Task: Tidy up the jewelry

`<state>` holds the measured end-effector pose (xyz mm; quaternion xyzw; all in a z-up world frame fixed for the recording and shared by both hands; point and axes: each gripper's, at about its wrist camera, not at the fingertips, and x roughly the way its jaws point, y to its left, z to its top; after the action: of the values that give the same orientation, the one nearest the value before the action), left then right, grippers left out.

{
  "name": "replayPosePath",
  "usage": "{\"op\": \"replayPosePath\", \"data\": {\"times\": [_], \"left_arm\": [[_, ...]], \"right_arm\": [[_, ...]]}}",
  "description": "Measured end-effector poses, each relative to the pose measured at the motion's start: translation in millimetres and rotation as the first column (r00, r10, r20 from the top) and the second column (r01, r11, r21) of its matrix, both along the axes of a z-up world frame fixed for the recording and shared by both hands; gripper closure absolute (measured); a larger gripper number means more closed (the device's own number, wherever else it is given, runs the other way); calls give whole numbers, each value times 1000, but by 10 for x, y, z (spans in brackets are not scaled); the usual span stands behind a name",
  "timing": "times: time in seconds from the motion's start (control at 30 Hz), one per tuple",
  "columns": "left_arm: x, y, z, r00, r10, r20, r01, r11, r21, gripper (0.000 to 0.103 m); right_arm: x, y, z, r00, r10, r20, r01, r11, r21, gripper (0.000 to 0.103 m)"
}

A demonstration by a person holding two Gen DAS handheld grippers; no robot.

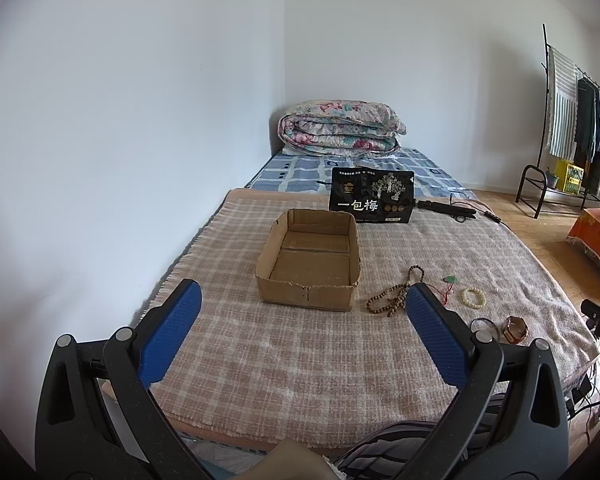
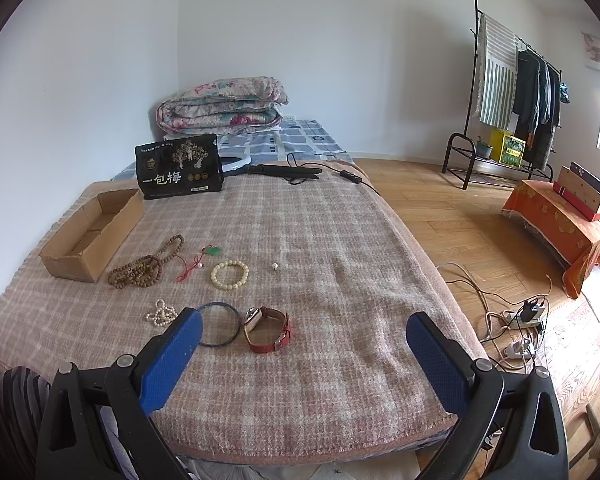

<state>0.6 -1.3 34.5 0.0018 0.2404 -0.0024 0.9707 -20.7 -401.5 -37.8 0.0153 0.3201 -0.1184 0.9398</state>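
An empty open cardboard box (image 1: 308, 268) (image 2: 88, 236) sits on the plaid blanket. Right of it lie brown prayer beads (image 2: 144, 268) (image 1: 392, 294), a green pendant on red cord (image 2: 198, 262) (image 1: 449, 285), a cream bead bracelet (image 2: 229, 275) (image 1: 473, 297), a small pearl piece (image 2: 275, 267), a white pearl string (image 2: 161, 314), a dark bangle (image 2: 220, 323) (image 1: 485, 326) and a red-strap watch (image 2: 269, 329) (image 1: 516, 329). My left gripper (image 1: 302, 304) is open and empty, near the box. My right gripper (image 2: 304, 332) is open and empty, just short of the watch.
A black snack bag (image 2: 179, 168) (image 1: 371, 197) stands behind the box, with a black hair straightener and cable (image 2: 288, 171). A folded quilt (image 2: 220, 106) lies at the bed's far end. A clothes rack (image 2: 512, 92), an orange-covered bench (image 2: 560, 224) and floor cables (image 2: 516, 320) are on the right.
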Motion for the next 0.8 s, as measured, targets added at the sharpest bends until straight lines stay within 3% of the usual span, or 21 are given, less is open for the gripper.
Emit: {"op": "replayPosePath", "data": {"times": [0.8], "left_arm": [[-29, 27, -39, 1000, 1, 3, -1, 1000, -5, 0]], "right_arm": [[2, -6, 0, 1000, 1, -2, -1, 1000, 2, 0]]}}
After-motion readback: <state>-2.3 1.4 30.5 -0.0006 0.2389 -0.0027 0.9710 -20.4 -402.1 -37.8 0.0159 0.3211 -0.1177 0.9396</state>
